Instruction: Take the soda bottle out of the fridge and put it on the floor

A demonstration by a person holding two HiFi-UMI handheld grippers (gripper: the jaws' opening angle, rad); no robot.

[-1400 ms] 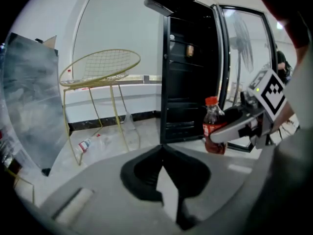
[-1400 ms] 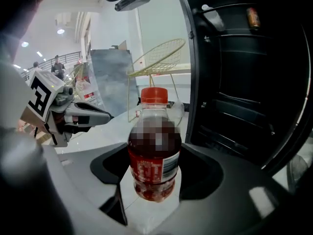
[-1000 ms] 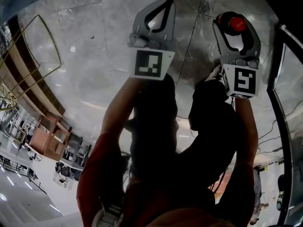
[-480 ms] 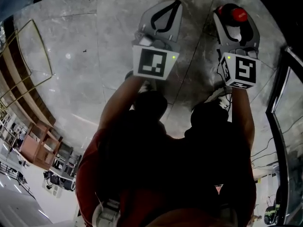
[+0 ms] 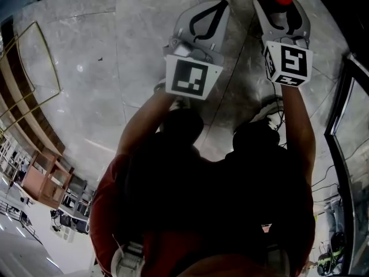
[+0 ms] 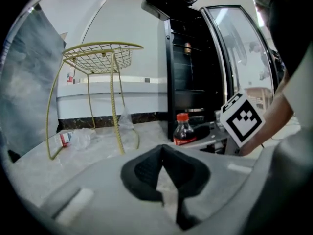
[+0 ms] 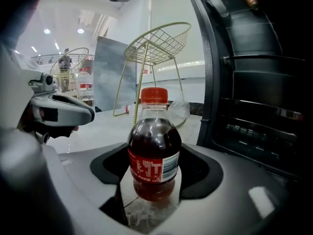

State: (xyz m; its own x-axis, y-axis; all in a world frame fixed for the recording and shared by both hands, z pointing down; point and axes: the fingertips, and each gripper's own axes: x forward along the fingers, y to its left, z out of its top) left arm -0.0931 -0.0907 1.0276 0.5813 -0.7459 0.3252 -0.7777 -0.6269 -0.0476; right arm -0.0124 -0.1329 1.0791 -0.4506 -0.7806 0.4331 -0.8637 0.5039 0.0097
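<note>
Step in hand: judged to be the setting-down; the soda bottle [image 7: 154, 155] is already outside the fridge [image 6: 190, 72] and is carried low over the floor [image 5: 144, 51]

Soda bottle: upright, its red cap [image 7: 154, 94] uppermost, just in front of the open fridge; it cannot be told whether its base touches the floor

Right tool [image 5: 281, 9]: clamped on the lower body of the bottle, about the label, with a pad on either side

Left tool [image 6: 162, 151]: jaws brought together with nothing between them; held beside the right tool, apart from the bottle

Descent: the bottle is best brought straight down and held plumb; a bare, flat patch of the stone should be chosen, off the tile joint that is seen running between the two tools

Release: the jaws should be parted only once the whole base is borne by the floor; both pads should be opened evenly and wide enough to clear the body

Withdrawal: the right tool should be drawn back along its own line, so that no pad drags on the label

Risk: a tall, narrow bottle on polished stone is likely to tip from a slight sideways nudge; the fridge frame lies near on one side, so a swing that way is to be avoided

Left tool's part: none is needed; it is best held clear of the bottle
</note>
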